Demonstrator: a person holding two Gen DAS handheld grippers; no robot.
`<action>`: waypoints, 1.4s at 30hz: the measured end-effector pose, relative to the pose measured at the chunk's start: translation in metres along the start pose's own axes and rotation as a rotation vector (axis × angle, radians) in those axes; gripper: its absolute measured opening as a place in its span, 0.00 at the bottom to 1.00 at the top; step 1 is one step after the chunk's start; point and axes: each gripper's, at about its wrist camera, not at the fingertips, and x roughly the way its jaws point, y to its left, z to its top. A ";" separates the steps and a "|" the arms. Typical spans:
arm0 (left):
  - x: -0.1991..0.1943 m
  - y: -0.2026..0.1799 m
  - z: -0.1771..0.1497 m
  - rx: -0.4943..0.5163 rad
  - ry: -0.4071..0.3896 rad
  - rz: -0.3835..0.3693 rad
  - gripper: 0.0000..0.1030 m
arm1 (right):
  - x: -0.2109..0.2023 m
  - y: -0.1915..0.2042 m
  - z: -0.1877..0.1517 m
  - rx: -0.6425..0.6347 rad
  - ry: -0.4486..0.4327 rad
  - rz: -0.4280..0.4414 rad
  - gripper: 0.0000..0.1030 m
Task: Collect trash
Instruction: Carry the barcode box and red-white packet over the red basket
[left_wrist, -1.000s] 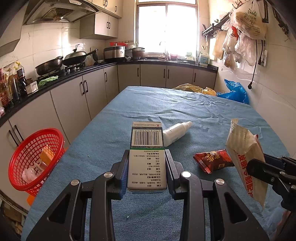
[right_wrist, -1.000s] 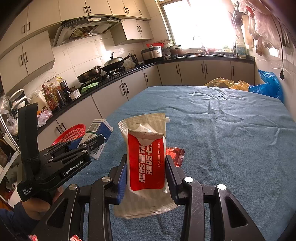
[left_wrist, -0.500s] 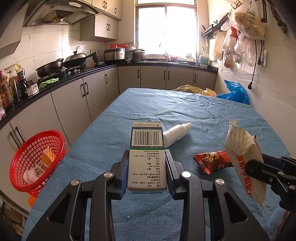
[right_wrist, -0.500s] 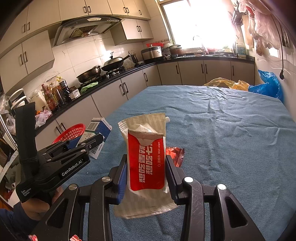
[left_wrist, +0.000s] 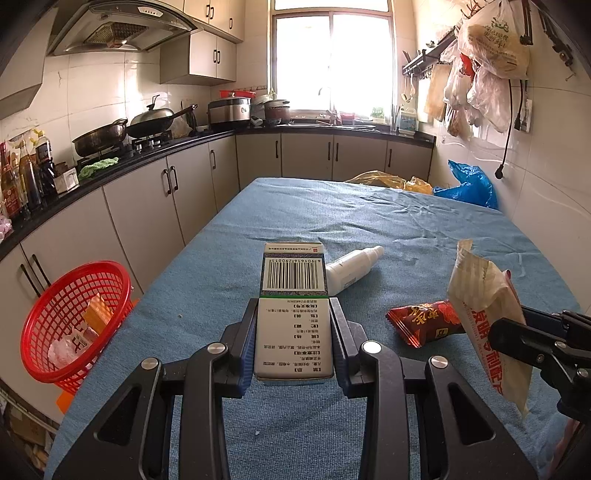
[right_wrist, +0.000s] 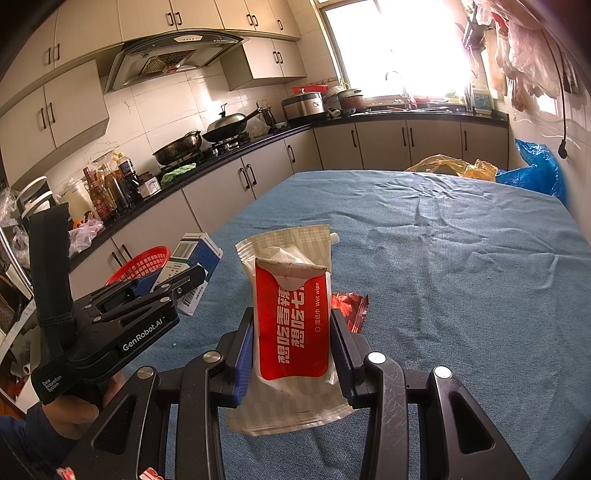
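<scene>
Nothing has shifted: left gripper (left_wrist: 294, 339) still pinches the medicine box (left_wrist: 294, 310), right gripper (right_wrist: 291, 343) the wet-wipe packet (right_wrist: 291, 325); red basket (left_wrist: 74, 321), lower left, awaits both

Black grippers (left_wrist: 294, 343); blue-padded jaws; silver screws; white "GenRobot.AI" lettering.

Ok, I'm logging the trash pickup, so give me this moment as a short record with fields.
left gripper: shut on barcode box
right gripper: shut on wet wipe pack
still on table: white bottle, red snack wrapper
bin: red basket, beside the table, some trash inside
</scene>
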 end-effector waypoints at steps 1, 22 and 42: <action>0.000 0.000 0.000 0.000 0.000 0.000 0.32 | 0.000 0.000 0.000 0.000 0.000 0.000 0.40; -0.028 0.036 0.011 -0.072 0.000 -0.053 0.32 | 0.001 0.007 0.008 0.128 0.028 0.067 0.40; -0.076 0.244 0.006 -0.331 -0.040 0.206 0.32 | 0.078 0.175 0.063 -0.030 0.141 0.284 0.41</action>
